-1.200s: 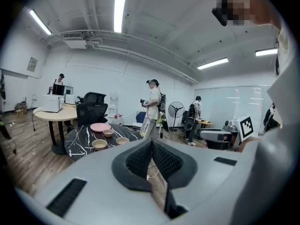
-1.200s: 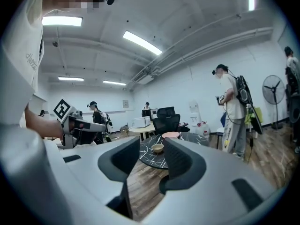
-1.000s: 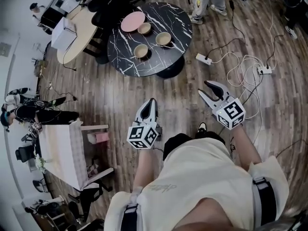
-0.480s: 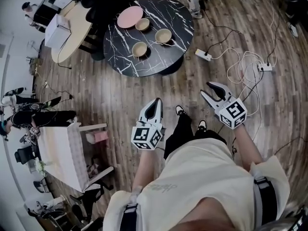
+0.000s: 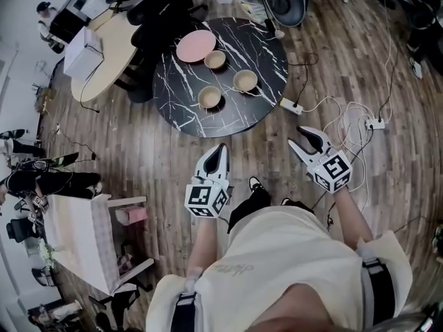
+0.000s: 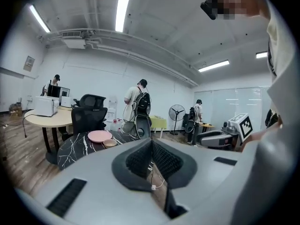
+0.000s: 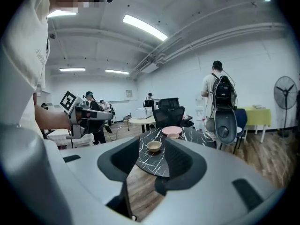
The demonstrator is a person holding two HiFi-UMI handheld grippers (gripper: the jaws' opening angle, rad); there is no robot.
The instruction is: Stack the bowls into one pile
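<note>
Three tan bowls stand apart on the round black marble table (image 5: 183, 109): one (image 5: 215, 59) beside a pink plate (image 5: 196, 45), one (image 5: 245, 80) to the right, one (image 5: 210, 96) nearest me. My left gripper (image 5: 219, 151) hangs shut and empty over the wooden floor, short of the table. To its right my right gripper (image 5: 302, 137) is open and empty, also over the floor. The right gripper view frames the nearest bowl (image 7: 153, 146) between its jaws, far off. The left gripper view shows the plate (image 6: 99, 136) and a bowl (image 6: 110, 143).
A power strip (image 5: 291, 105) and white cables (image 5: 349, 113) lie on the floor right of the table. A black office chair (image 5: 166, 5) and a beige table (image 5: 111, 54) stand behind it. A fan (image 5: 284, 2) is at the back; a white bench (image 5: 76, 234) is at the left.
The table with the bowls has come nearer and lower in the head view as the person walks toward it. Both grippers keep their pose, left shut, right open.
</note>
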